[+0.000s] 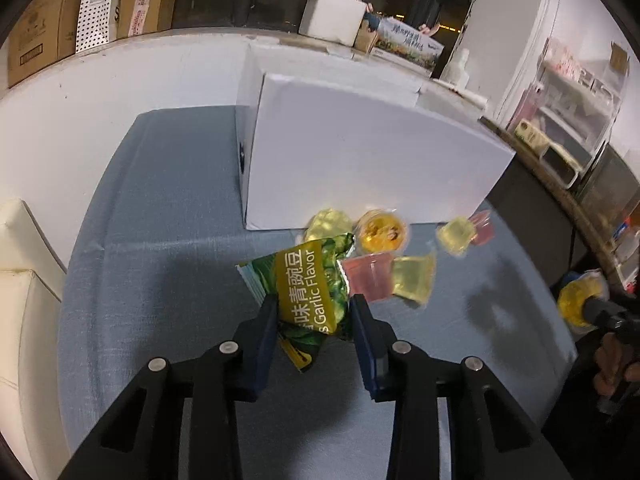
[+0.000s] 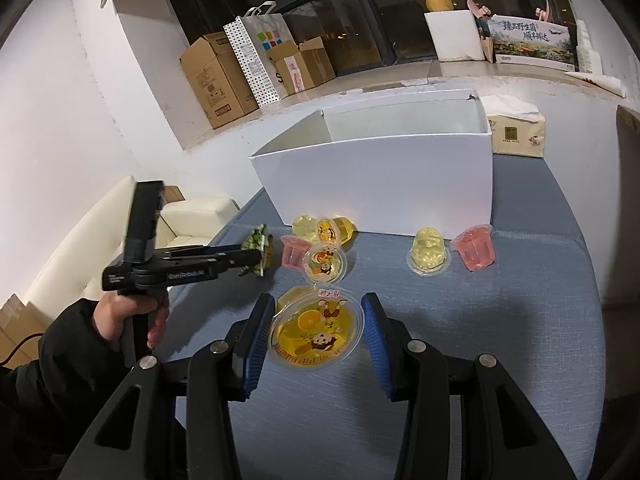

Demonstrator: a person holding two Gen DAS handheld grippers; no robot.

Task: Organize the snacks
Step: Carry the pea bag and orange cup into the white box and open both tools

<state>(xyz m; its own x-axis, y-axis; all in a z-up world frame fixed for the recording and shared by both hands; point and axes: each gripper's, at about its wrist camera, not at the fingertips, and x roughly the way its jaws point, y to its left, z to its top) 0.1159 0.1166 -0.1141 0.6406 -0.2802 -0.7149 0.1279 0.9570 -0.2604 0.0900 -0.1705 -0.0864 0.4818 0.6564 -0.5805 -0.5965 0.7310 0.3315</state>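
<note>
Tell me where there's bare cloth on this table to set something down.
Free: the blue cloth left of the white box, and the strip between the lone yellow cup and the cluster in the right wrist view. Crowded: the jelly cup cluster at the box's front wall, beside the green pea packet.

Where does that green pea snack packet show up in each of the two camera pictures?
Left wrist view: the green pea packet sits low in the centre, pinched in the left gripper.
Right wrist view: the same packet is small at middle left, at the tip of the left gripper, which comes in from the left.
Shared landmark: the white box stands just behind the jelly cups in both views.
</note>
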